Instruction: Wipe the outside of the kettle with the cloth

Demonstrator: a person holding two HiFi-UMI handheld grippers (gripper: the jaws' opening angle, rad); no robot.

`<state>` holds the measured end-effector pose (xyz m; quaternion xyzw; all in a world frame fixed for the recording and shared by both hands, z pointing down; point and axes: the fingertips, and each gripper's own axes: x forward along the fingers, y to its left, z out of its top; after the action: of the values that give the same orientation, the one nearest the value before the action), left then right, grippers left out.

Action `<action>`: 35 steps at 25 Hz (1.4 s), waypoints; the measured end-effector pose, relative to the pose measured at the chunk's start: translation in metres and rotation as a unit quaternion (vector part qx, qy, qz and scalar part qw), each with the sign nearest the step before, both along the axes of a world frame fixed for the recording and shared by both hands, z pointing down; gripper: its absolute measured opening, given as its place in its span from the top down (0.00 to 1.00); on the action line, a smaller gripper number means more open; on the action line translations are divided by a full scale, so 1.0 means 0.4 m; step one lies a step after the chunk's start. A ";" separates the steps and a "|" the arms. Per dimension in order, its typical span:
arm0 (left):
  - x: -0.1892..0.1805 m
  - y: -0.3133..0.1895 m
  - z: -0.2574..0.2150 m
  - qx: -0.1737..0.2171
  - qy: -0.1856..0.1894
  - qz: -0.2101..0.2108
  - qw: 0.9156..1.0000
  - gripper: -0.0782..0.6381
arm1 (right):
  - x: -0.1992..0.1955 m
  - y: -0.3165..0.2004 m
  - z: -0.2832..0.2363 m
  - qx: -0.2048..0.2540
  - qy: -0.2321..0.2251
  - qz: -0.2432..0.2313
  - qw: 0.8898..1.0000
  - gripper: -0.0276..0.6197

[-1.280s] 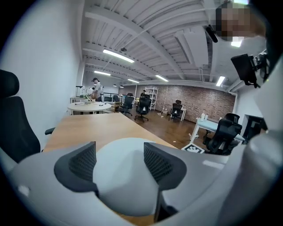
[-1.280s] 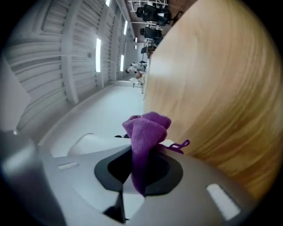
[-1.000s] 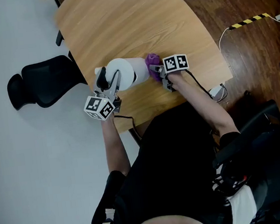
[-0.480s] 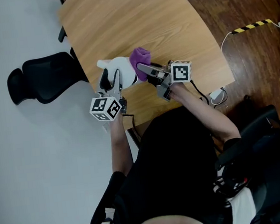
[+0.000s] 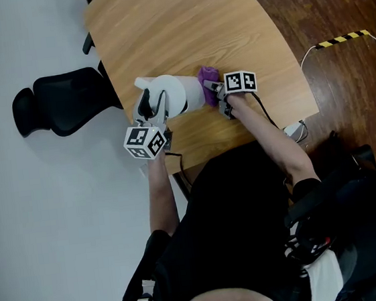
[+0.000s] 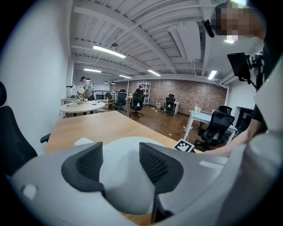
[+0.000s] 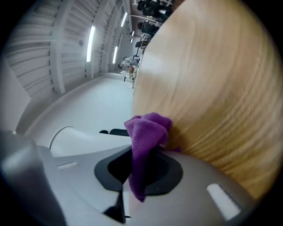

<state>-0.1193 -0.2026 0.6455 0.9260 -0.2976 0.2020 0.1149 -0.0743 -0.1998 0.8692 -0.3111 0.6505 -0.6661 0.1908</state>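
Now the right gripper (image 5: 219,89) is clamped on the purple cloth (image 5: 208,76), a fold of it pinched between the jaws and the rest bunched out in front. Half a second ago that bunch rode up on the kettle's upper flank. It has since come back down to the low right side of the kettle (image 5: 176,95), close to the wooden surface (image 5: 180,26), much where it sat a second ago. That looks to me like one full pass, up over the side and down again. The left gripper (image 5: 155,108) has barely shifted, its jaws closed on a rounded white part of the kettle to steady it near the surface's left edge. I'd judge the wiping well under way, with the far side and spout end likely not yet done.
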 end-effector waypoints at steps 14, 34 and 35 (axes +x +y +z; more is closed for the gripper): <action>-0.020 -0.021 -0.004 -0.032 -0.011 0.140 0.990 0.88 | -0.029 0.040 -0.231 0.115 -0.082 0.015 0.990 0.88; 0.003 0.009 -0.003 0.022 -0.039 0.053 0.998 0.88 | -0.035 -0.019 0.033 -0.021 0.001 0.020 1.000 0.88; 0.001 0.007 -0.007 0.021 -0.032 0.053 0.998 0.88 | -0.029 -0.027 0.007 -0.009 0.012 0.007 1.000 0.88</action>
<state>-0.1190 -0.2000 0.6427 0.9357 -0.2561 0.2307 0.0748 -0.0858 -0.2107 0.8722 -0.3251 0.6448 -0.6665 0.1853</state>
